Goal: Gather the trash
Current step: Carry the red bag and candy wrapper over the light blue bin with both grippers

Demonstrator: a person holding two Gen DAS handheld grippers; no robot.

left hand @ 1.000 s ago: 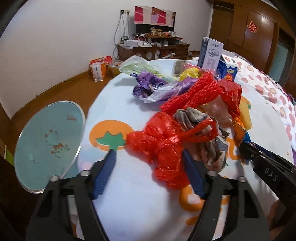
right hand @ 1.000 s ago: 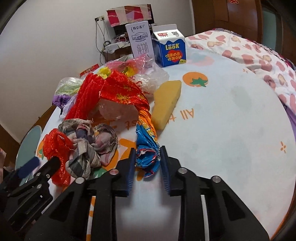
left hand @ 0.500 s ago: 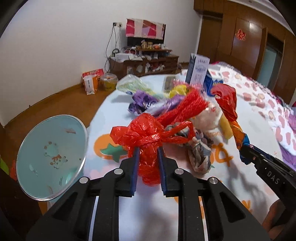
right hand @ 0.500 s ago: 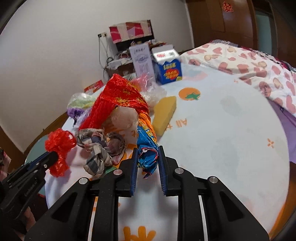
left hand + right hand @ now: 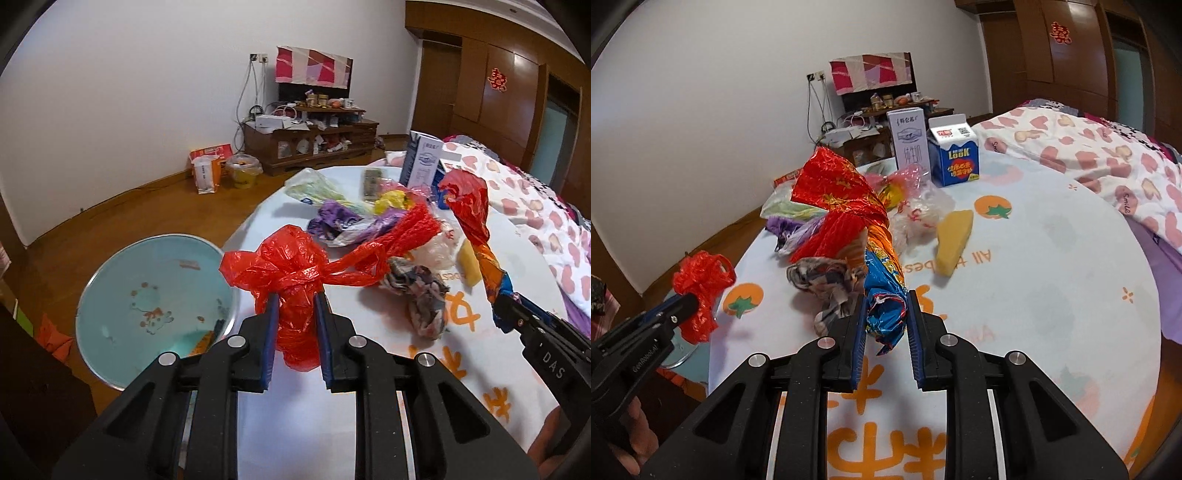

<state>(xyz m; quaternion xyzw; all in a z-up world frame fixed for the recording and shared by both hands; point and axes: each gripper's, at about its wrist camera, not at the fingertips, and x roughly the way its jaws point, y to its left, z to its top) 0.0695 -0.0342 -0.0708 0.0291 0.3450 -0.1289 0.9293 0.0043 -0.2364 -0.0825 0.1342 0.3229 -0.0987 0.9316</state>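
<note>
The left gripper has its jaws pinched on the crumpled red plastic bag, gripping the bunched body below the knot so the loose handles trail toward the pile; this grip appears chosen to carry the bag clear of the round table without spilling its folds. The bag is lifted off the tablecloth near the table's left edge, above and beside the light-blue basin that stands on the floor. The right gripper has its jaws closed on the twisted lower end of a long foil snack wrapper, blue at the gripped end and red-gold at the raised far end; holding the narrow twisted end gives the pads a firm purchase on slippery film. The basin is the likely receptacle: it holds only a few small orange and brown scraps, with one orange piece at its near rim. Remaining trash lies clustered at the table's centre: a checked cloth rag, a red mesh bag, purple plastic bags, a clear plastic bag and a yellow sponge wedge. Two cartons stand upright at the far edge, a white milk carton and a blue milk carton; their contents cannot be determined.
</note>
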